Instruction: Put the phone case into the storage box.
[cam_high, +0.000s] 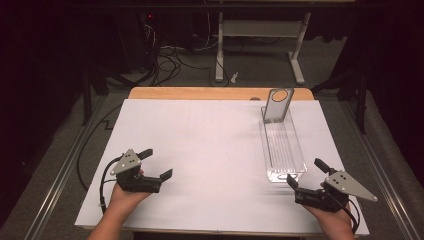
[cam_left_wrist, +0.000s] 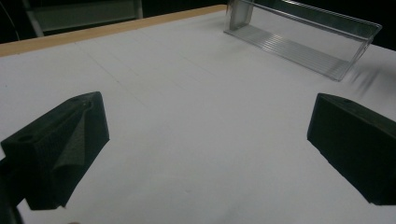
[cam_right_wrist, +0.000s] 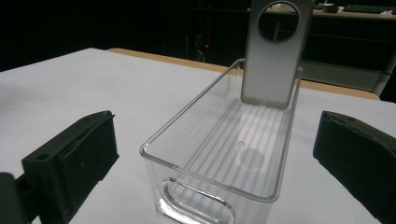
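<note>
both hands enter from the near table edge. left gripper (cam_high: 156, 163) rests on the white sheet (cam_high: 210, 150), jaws spread wide, holding nothing. right gripper (cam_high: 305, 173), jaws likewise apart and empty, sits just before the clear plastic bin (cam_high: 282, 150). grey phone case (cam_high: 277, 105) stands upright against the bin's far end. cables and desk legs lie beyond.

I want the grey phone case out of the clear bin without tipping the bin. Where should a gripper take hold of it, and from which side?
Probably best to grip the phone case by its long side edges, just below the round camera hole, coming from above. It stands nearly upright against the far end wall of the clear bin, its upper half above the rim, so that part is free. The right gripper, open, is nearer.
</note>
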